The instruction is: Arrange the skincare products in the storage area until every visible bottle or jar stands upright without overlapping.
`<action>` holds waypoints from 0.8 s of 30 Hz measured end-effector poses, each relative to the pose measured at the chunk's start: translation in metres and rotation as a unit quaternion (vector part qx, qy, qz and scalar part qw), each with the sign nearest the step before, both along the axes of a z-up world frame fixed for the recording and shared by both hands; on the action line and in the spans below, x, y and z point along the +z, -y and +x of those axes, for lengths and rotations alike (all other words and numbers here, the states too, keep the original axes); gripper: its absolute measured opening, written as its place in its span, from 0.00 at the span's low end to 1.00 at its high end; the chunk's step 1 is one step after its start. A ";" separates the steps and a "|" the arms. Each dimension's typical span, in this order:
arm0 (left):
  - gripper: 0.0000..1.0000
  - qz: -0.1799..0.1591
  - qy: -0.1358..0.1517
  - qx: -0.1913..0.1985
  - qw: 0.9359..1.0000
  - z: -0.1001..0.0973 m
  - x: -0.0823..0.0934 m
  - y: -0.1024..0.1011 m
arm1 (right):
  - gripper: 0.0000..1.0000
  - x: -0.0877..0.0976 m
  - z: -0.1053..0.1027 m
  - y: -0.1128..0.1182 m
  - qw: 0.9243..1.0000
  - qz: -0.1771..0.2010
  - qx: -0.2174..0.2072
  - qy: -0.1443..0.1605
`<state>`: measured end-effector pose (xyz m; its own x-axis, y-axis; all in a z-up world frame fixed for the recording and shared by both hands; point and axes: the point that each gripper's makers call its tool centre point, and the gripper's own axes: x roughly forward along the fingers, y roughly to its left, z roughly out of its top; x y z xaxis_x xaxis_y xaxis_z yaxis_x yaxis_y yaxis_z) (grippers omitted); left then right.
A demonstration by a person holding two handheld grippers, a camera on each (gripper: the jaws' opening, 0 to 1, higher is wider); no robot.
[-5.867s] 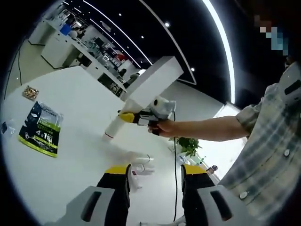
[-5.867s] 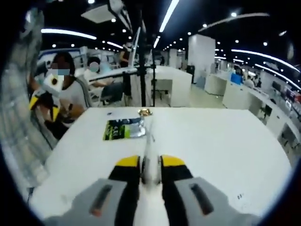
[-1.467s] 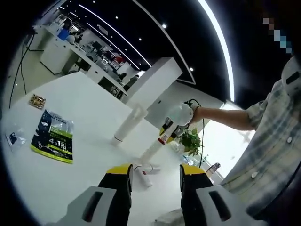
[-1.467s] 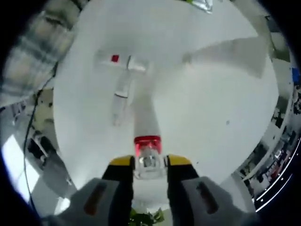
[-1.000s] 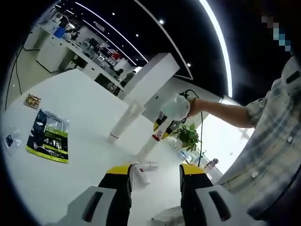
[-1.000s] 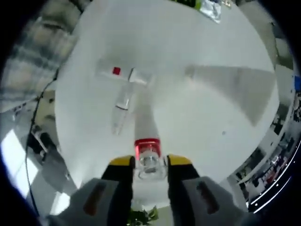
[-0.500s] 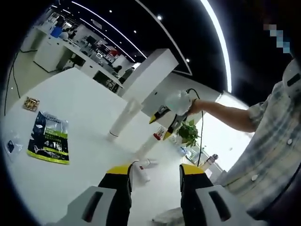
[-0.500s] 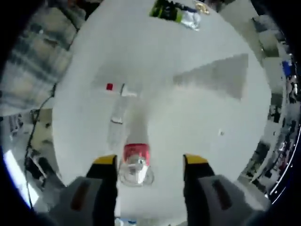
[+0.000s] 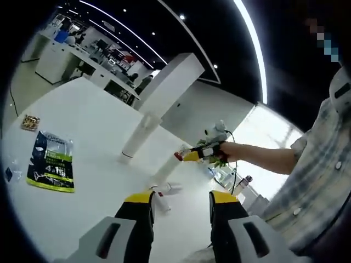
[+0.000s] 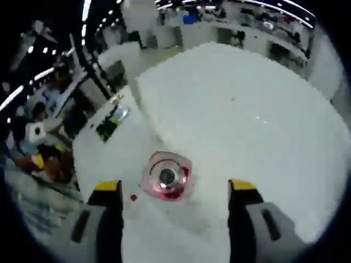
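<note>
Across the left gripper view, the left gripper (image 9: 180,204) hangs over the round white tabletop (image 9: 82,131) with its yellow-tipped fingers (image 9: 139,198) apart and nothing between them. Two tall white tubes stand upright: a white tube with a dark band at its foot (image 9: 137,137) and, nearer the right gripper (image 9: 185,156), a slim white tube with a red cap (image 9: 168,168). A small white bottle with a red mark (image 9: 160,198) lies on its side beyond the fingers, partly cut off by them. These look light, smooth and tippy; mid-body seems the safest hold. A green-and-black printed pouch (image 9: 50,161) lies far left.

Looking down in the right gripper view, the right gripper (image 10: 174,189) is spread wide around the red-rimmed top (image 10: 166,176) without touching. Blur hides the tube's body and label here.
</note>
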<state>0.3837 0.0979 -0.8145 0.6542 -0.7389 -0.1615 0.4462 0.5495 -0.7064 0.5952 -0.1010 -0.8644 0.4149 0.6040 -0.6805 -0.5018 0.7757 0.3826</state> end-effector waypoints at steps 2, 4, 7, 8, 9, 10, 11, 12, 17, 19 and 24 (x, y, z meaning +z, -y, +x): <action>0.39 -0.003 -0.005 0.002 1.000 0.000 -0.001 -0.001 | 0.74 -0.010 0.002 0.004 0.999 0.001 -0.033 0.020; 0.38 -0.004 -0.009 0.001 1.000 0.000 0.000 -0.001 | 0.73 -0.020 0.002 0.002 0.998 -0.011 -0.051 0.029; 0.38 0.005 -0.003 0.003 1.000 0.000 0.006 -0.004 | 0.70 -0.024 0.008 -0.006 0.997 -0.017 -0.059 0.053; 0.37 0.005 -0.003 0.004 1.000 0.000 0.007 -0.005 | 0.70 -0.027 0.012 -0.010 0.996 -0.022 -0.064 0.064; 0.37 0.004 -0.004 0.007 1.000 0.000 0.008 -0.007 | 0.71 -0.028 0.016 -0.008 0.993 -0.037 -0.070 0.084; 0.37 0.004 -0.004 0.008 1.000 0.000 0.008 -0.007 | 0.71 -0.027 0.020 -0.008 0.991 -0.044 -0.073 0.106; 0.37 0.005 -0.005 0.012 1.000 0.000 0.008 -0.009 | 0.70 -0.029 0.023 -0.009 0.989 -0.039 -0.085 0.115; 0.37 0.005 -0.007 0.014 1.000 -0.001 0.008 -0.011 | 0.66 -0.034 0.022 -0.011 0.990 -0.036 -0.090 0.105; 0.36 0.013 -0.006 0.026 1.000 -0.005 0.011 -0.016 | 0.54 -0.043 0.023 -0.020 0.989 -0.023 -0.097 0.112; 0.36 0.015 -0.007 0.034 0.999 -0.007 0.011 -0.021 | 0.43 -0.049 0.022 -0.017 0.988 -0.055 -0.078 0.124; 0.36 0.011 -0.006 0.054 0.998 -0.011 0.013 -0.031 | 0.38 -0.044 0.027 -0.019 0.984 -0.057 -0.075 0.151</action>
